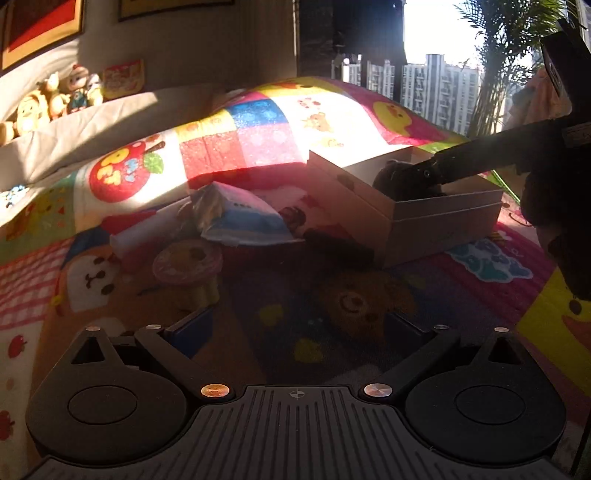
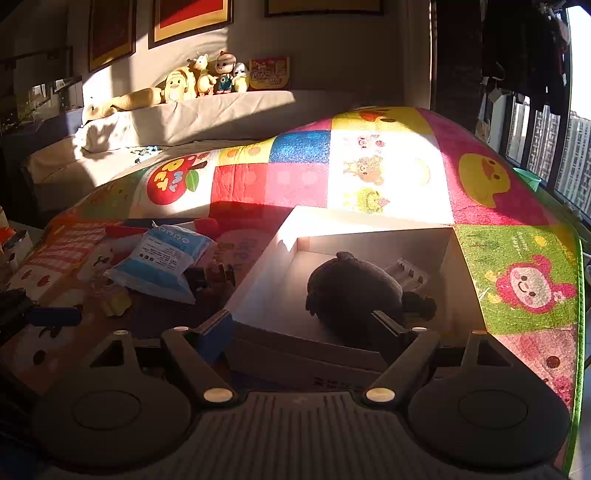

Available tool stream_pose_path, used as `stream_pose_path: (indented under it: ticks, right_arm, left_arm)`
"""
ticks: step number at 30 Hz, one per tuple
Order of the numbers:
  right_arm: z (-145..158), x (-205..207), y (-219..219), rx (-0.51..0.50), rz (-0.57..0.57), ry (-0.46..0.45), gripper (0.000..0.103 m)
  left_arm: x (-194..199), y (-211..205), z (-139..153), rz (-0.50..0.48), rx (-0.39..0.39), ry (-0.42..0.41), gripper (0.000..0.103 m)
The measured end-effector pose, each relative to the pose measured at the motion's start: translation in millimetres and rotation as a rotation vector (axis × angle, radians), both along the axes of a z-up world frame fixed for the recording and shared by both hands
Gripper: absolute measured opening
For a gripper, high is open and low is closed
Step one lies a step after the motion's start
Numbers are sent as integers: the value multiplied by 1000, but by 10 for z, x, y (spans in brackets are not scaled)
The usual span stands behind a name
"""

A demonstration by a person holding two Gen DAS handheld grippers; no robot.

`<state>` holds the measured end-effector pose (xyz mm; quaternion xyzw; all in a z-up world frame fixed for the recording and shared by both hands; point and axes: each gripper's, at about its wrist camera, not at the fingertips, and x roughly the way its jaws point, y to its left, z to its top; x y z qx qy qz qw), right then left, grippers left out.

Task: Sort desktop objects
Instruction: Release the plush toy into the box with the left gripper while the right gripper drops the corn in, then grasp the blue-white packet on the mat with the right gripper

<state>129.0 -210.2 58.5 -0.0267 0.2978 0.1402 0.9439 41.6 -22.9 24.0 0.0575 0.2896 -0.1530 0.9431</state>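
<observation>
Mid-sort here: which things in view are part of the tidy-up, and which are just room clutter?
Part of the job:
- white box
- dark plush toy and white plastic piece, both in the box
- blue-and-white packet
- small yellow toy
- pink round lid

Just lying about:
- plush toys on the sofa back
- framed pictures
- potted palm
- patchwork mat

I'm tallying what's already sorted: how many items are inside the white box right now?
2 visible: a dark plush toy in the middle of the white box, and a small white ridged piece behind it toward the far right corner. The plush could hide something smaller underneath.
</observation>
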Motion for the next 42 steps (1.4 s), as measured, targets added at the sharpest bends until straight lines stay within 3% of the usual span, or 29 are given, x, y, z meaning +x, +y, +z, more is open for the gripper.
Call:
stream_pose_path:
  ticks: [3, 7, 12, 16, 18, 24, 30, 36, 38, 42]
  right_arm:
    - [-16, 298, 152, 28, 18, 55, 86]
    - [-192, 514, 226, 106, 23, 235, 86]
    - [-167, 225, 347, 77, 50, 225, 89]
    - [-49, -45, 486, 127, 177, 300, 90]
    - [22, -187, 621, 72, 187, 278, 93]
    - [263, -164, 943, -31, 127, 67, 93]
    - [164, 377, 1296, 67, 126, 141, 93]
    - [-195, 915, 1627, 15, 41, 199, 92]
    - [-299, 1017, 1650, 12, 38, 247, 82]
    - [-236, 814, 1566, 1, 83, 252, 61]
  left_arm:
    - [-73, 138, -7, 40, 24, -28, 102]
    - [-142, 347, 26, 83, 8, -43, 102]
    - [-129, 505, 25, 118, -21, -53, 103]
    - [-123, 543, 12, 118, -40, -66, 103]
    - [-100, 533, 0, 113, -33, -70, 103]
    - [-75, 537, -62, 124, -29, -76, 103]
    - [-83, 572, -68, 127, -57, -73, 103]
    - [-110, 574, -68, 130, -60, -89, 103]
    - [-109, 596, -70, 137, -72, -86, 103]
    - [-96, 629, -73, 147, -93, -75, 103]
